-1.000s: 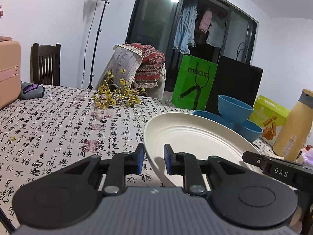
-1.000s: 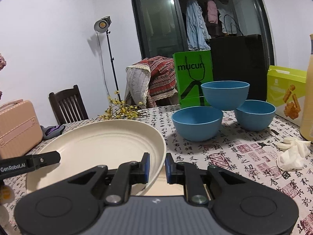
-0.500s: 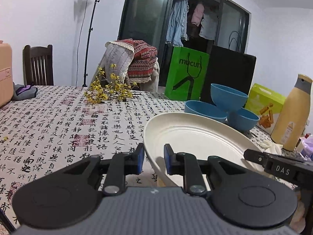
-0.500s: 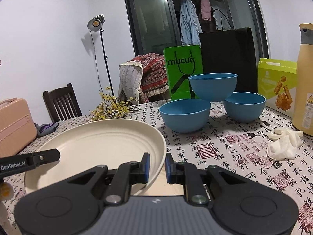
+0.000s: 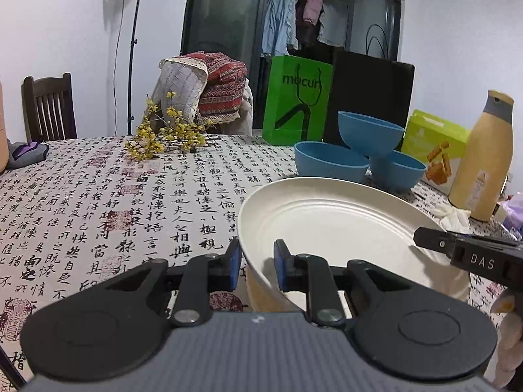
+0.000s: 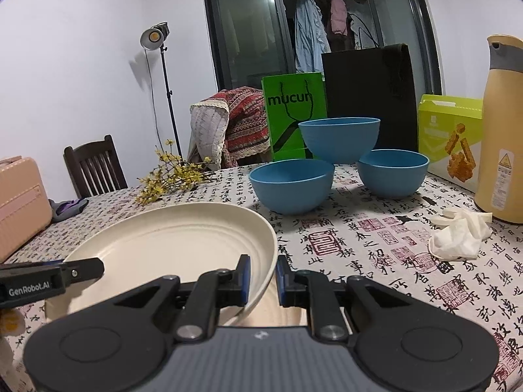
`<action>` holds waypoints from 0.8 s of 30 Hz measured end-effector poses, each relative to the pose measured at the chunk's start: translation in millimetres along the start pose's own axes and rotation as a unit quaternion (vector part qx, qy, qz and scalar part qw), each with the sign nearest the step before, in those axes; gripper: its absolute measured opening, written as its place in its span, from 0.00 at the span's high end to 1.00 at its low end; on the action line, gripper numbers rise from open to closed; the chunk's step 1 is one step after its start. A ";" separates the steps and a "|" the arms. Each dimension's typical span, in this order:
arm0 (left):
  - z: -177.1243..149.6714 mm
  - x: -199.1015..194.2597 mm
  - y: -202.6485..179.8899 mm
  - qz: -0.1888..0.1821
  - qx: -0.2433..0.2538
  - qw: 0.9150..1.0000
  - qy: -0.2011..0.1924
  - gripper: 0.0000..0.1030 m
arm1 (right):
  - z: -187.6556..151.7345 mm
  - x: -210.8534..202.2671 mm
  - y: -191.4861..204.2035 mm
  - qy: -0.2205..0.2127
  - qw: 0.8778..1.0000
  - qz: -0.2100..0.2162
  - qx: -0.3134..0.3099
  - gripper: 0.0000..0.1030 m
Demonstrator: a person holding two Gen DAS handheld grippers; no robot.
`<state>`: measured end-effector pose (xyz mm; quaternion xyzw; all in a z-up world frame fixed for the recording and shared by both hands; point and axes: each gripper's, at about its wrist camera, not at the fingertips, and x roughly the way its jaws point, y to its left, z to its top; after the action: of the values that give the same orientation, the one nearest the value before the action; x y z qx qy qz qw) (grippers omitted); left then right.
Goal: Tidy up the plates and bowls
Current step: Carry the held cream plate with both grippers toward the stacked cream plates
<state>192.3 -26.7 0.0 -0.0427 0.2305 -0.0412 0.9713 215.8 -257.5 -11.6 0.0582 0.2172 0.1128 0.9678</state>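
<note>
With both sets of jaws clamped on opposite rims of the cream plate (image 5: 330, 225), I hold it between the left gripper (image 5: 254, 263) at the lower centre of its view and the right gripper (image 6: 263, 276) at the lower centre of its own. Beyond the plate, toward the upper right of the left view, three blue bowls (image 6: 338, 160) sit on the patterned tablecloth (image 5: 98, 202), one perched atop the other two.
</note>
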 end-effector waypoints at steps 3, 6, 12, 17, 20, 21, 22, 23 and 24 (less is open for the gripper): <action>-2.8 2.9 -3.9 0.000 0.007 1.000 0.003 0.80 | -2.6 0.7 -3.9 0.002 1.000 -0.002 0.003 0.85; -5.0 5.5 -6.2 0.001 0.009 1.000 0.005 0.80 | -6.0 2.0 -6.6 0.004 1.000 -0.004 0.005 0.85; -8.9 10.1 -10.5 0.004 0.022 1.000 0.009 0.79 | -13.3 3.2 -9.7 0.004 1.000 -0.009 0.005 0.85; -11.0 12.9 -14.0 0.005 0.035 0.999 0.010 0.79 | -18.9 5.0 -12.6 0.005 1.000 -0.012 0.004 0.85; -13.4 14.8 -17.4 0.006 0.046 0.999 0.010 0.79 | -23.1 4.5 -13.5 0.002 1.000 -0.015 0.001 0.85; -14.2 15.6 -18.5 0.006 0.050 0.999 0.011 0.79 | -24.6 4.5 -13.8 0.002 1.000 -0.017 0.000 0.85; -15.0 15.6 -19.1 0.006 0.052 0.999 0.011 0.79 | -25.6 4.5 -14.4 0.002 1.000 -0.018 -0.001 0.85; -15.5 16.1 -19.7 0.005 0.055 0.998 0.011 0.79 | -26.9 4.9 -15.1 0.003 1.000 -0.019 -0.001 0.85; -16.1 16.6 -20.0 0.004 0.057 0.998 0.011 0.79 | -28.0 4.9 -15.7 0.004 1.000 -0.020 0.000 0.85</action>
<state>198.5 -49.3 -19.6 0.0145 0.2388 -0.0512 0.9696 211.1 -269.7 -41.3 0.0535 0.2222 0.0939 0.9690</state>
